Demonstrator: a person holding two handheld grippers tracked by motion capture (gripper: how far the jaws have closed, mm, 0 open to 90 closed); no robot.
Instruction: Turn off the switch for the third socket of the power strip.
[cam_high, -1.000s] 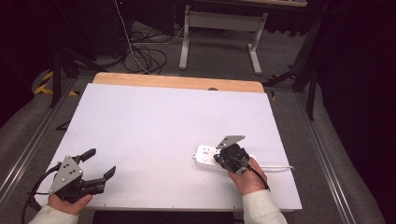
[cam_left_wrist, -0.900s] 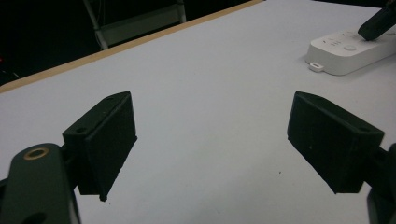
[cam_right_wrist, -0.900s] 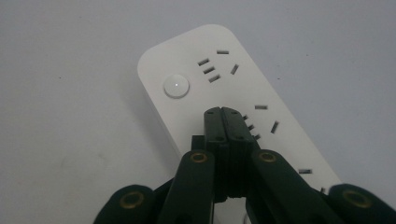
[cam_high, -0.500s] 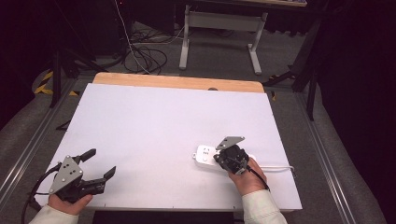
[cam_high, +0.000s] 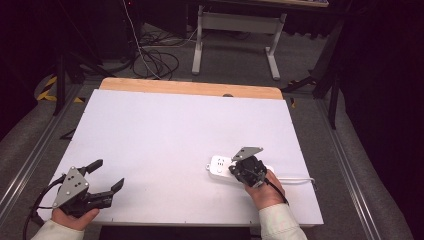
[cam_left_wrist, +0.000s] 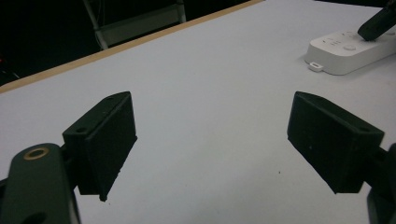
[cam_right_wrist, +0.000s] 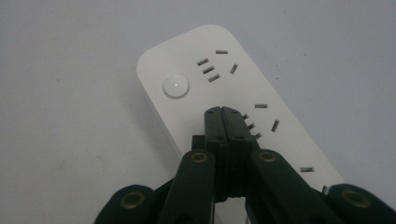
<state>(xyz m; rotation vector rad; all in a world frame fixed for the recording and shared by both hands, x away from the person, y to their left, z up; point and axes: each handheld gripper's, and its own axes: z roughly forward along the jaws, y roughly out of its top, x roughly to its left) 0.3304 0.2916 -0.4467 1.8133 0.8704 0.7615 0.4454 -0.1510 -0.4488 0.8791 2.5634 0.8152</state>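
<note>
— White tabletop (cam_high: 165, 135) with a wooden strip along its far edge, dark room behind, cables (cam_high: 155, 57) on the floor beyond and a metal stand (cam_high: 235, 30) farther back. What's on the table?

— One thing: a white power strip (cam_high: 220, 166), lying flat near the right front part of the surface, its white cord (cam_high: 295, 180) running off toward the right edge.

— And the right gripper (cam_high: 239, 169)?

— It's over the strip, pointing down at it. In the right gripper view its two black jaws are pressed together with nothing between them, and the joined tips sit above the strip's top face, by the middle set of socket slots. Whether they touch the plastic, I can't tell.

— Any switch on the strip?

— A round white button (cam_right_wrist: 175, 87) near the rounded end, just beyond the tips and to their left in that view.

— The left gripper (cam_high: 104, 176)?

— Near the front left corner of the table, well apart from the strip. Its jaws are spread wide and hold nothing; bare tabletop shows between them in the left gripper view, with the strip off at the upper right.
</note>
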